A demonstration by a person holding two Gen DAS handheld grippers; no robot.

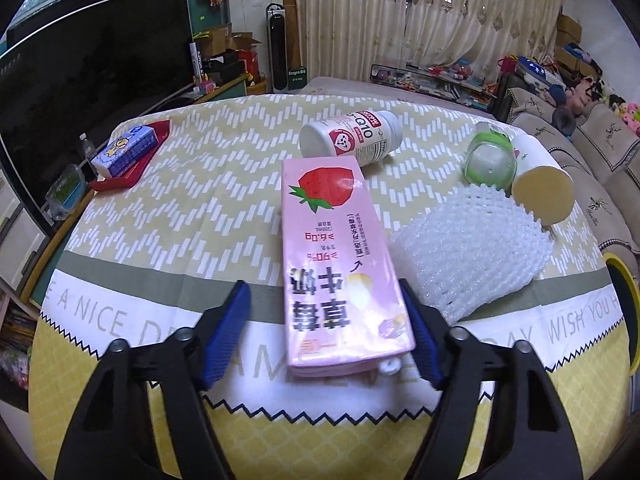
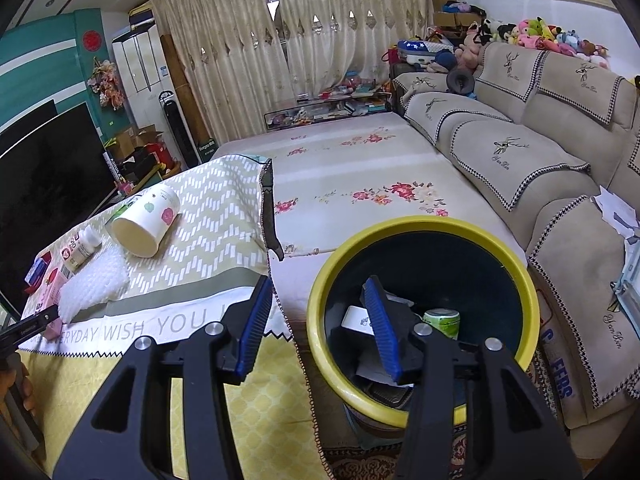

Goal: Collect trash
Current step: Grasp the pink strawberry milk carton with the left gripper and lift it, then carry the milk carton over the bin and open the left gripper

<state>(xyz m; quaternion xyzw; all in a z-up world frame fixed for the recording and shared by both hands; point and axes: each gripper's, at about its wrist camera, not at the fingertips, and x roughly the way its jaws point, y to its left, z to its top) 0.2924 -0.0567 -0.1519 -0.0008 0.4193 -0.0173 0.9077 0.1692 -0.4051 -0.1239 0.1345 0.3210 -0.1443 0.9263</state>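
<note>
Left gripper (image 1: pixel 326 332) straddles the carton (image 1: pixel 330 264), pads not yet pinching; squeeze squarely. Right gripper (image 2: pixel 318 328) hangs spread, empty, over the bin (image 2: pixel 320 300).

Table (image 1: pixel 224 208); carton (image 1: pixel 336 264), bottle (image 1: pixel 352 140), cup (image 1: pixel 540 184)

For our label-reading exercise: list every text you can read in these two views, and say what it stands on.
"Q10": white supplement bottle.
"6.0g", "200mL": pink strawberry milk carton, seen upside down.
"A NICE D", "WISH YOU H": tablecloth.
"EVERYDAY WISH YOU": the same tablecloth, right view.
Carton's small print and bottle's side label: too small to read.
</note>
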